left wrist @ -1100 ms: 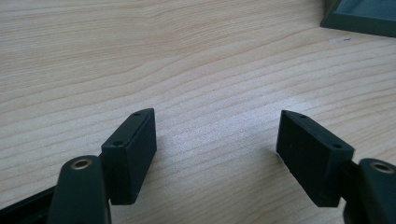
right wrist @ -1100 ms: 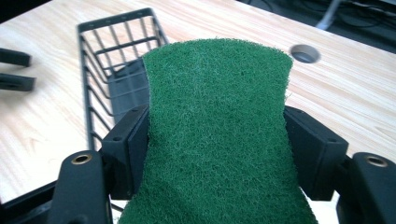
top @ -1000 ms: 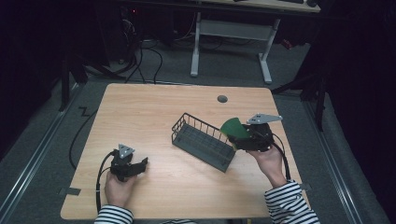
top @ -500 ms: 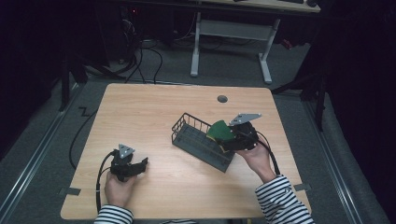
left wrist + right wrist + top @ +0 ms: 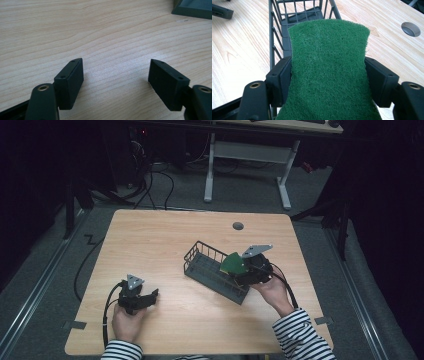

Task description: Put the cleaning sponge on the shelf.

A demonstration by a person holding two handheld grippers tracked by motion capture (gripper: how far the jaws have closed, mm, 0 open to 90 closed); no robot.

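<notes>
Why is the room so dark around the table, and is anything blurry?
In the high view, light falls on the table while the floor and desk behind stay dim. In the right claw view, the green scrubbing pad looks sharp and bright, and the wire basket behind is clear too. In the left claw view, the wood grain softens slightly far away.

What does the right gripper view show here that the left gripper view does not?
Right gripper view alone: the right gripper shut on a green scouring pad, pinched in at its sides, held over the near end of the dark wire basket, with a round grey hole in the tabletop beyond.

Left gripper view alone: the left gripper open, its black jaws wide apart over bare wood with nothing between them, and only a dark corner of the basket's base at top right.

Both: the light wooden table and part of the basket.
</notes>
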